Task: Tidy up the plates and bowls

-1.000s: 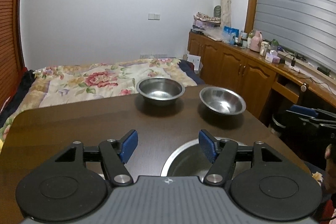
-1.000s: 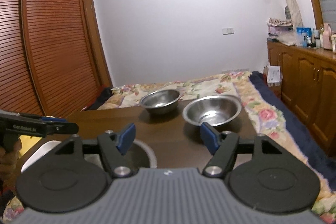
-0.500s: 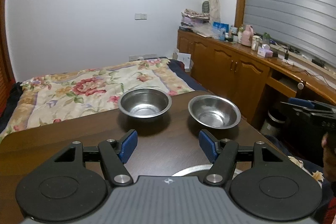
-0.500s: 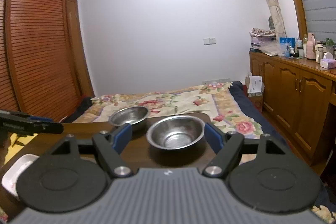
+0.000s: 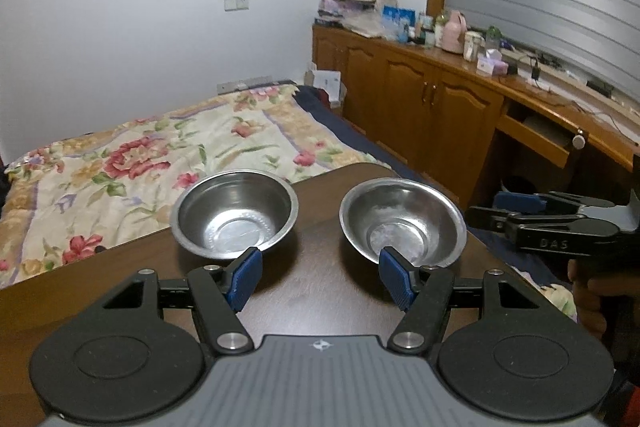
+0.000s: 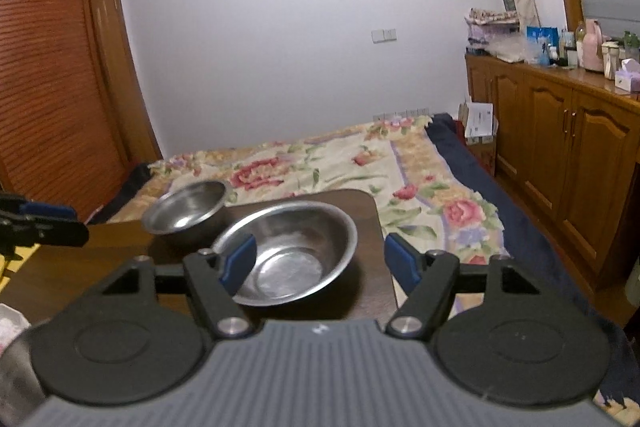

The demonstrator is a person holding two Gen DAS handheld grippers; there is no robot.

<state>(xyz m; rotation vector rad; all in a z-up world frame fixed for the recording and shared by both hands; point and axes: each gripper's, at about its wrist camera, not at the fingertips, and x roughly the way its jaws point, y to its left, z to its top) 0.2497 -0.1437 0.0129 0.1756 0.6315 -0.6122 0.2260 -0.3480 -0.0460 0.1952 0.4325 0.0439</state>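
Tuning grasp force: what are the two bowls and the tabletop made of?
Left bowl and right bowl: look like stainless steel, brushed-shiny, with thin rolled rims, grey metallic sheen and bright reflections in the base. The right one looks shallower, its inside duller or smudged. Tabletop: dark brown, smooth, semi-gloss; probably wood or a wood-look laminate. Grain is too faint to tell which.

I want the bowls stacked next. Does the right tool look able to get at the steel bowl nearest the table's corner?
Probably yes. The right tool is open, with the near bowl just ahead between its pads. The other bowl sits off to the side, not in the way.
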